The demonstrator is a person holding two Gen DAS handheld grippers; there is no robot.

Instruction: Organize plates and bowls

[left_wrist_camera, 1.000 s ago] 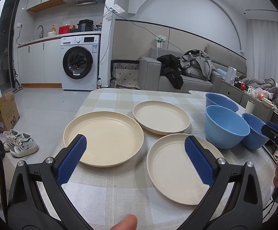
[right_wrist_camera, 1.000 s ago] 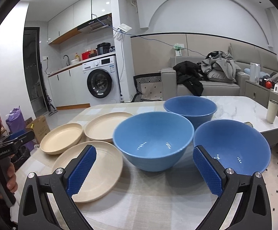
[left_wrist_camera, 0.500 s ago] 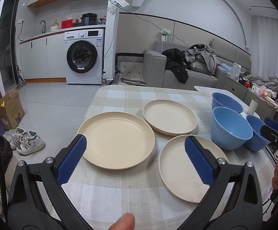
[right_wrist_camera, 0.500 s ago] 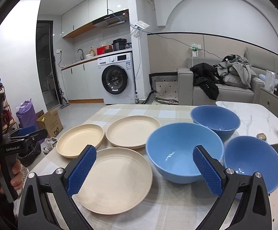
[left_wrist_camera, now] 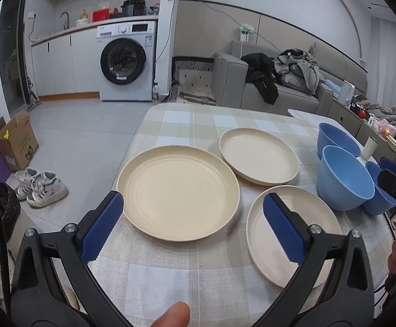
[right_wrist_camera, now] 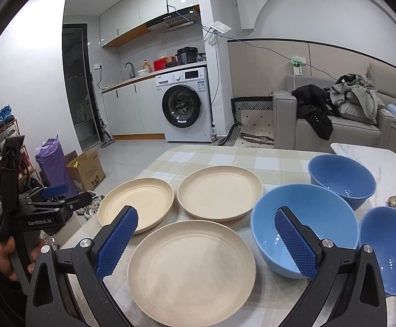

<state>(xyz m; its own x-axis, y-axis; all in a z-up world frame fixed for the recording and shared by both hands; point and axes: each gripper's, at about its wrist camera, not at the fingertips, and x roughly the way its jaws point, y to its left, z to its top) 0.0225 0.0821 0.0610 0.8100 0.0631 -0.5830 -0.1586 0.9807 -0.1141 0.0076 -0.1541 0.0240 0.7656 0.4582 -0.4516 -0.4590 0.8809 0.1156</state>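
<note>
From the left wrist camera, the left gripper (left_wrist_camera: 193,223) is spread wide and holds nothing; its blue pads (left_wrist_camera: 101,229) stand on both sides of the left plate (left_wrist_camera: 178,196). This cream plate lies on the checked tablecloth (left_wrist_camera: 198,120) and is empty. Behind it to the right lies the far plate (left_wrist_camera: 258,160), also empty, and just beside the right pad is the near plate (left_wrist_camera: 290,234), empty as well. Three blue bowls stand at the right edge: the middle bowl (left_wrist_camera: 344,181), the far bowl (left_wrist_camera: 334,139) behind it, and the small bowl (left_wrist_camera: 378,196), partly hidden. I see nothing inside them. The right gripper (left_wrist_camera: 394,179) shows only its tip here. On the floor a cardboard box (left_wrist_camera: 16,141) stands open; its print is too small to read.

From the right wrist camera, the right gripper (right_wrist_camera: 206,241) is also wide apart and empty, above the near plate (right_wrist_camera: 191,269). The left plate (right_wrist_camera: 135,207) and the far plate (right_wrist_camera: 219,194) lie behind, close to each other but apart. The middle bowl (right_wrist_camera: 304,233), the far bowl (right_wrist_camera: 342,179) and the small bowl (right_wrist_camera: 389,248) are empty, only light reflects inside. The left gripper (right_wrist_camera: 53,196), held by a hand (right_wrist_camera: 4,256), carries the writing "GenRobot.AI". The washing machine (right_wrist_camera: 185,105) has a label, not readable.
</note>
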